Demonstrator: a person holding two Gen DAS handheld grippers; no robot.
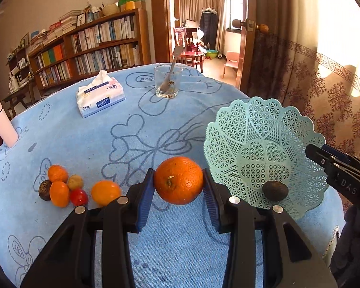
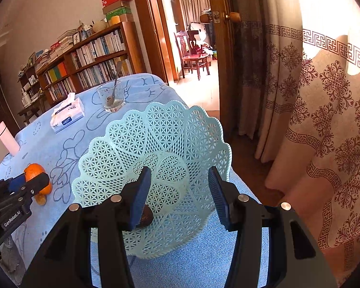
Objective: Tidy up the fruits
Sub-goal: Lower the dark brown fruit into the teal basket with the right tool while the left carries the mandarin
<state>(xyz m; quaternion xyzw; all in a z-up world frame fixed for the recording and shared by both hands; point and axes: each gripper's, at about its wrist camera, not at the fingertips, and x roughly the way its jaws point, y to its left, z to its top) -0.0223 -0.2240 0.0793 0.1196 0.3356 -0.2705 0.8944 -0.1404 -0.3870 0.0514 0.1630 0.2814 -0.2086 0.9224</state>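
The left hand-held gripper (image 1: 178, 184) was clamped on a large orange (image 1: 178, 180), its blue pads (image 1: 146, 196) pressed against both sides of the fruit, which was held above the blue-clothed surface (image 1: 84, 139) just left of the basket. The right hand-held gripper (image 2: 178, 192) stood wide open with nothing between its fingers, poised over the mint-green lattice basket (image 2: 165, 129). That basket held one dark round fruit (image 1: 275, 190) near its front wall. To the left on the surface lay a cluster of six small fruits (image 1: 62, 188): three orange ones, one red, one dark brown and one tan. Farther back stood one glass (image 1: 168, 81) with a spoon in it, one tissue pack (image 1: 99, 96) and one pink bottle (image 1: 2, 124) at the left edge.
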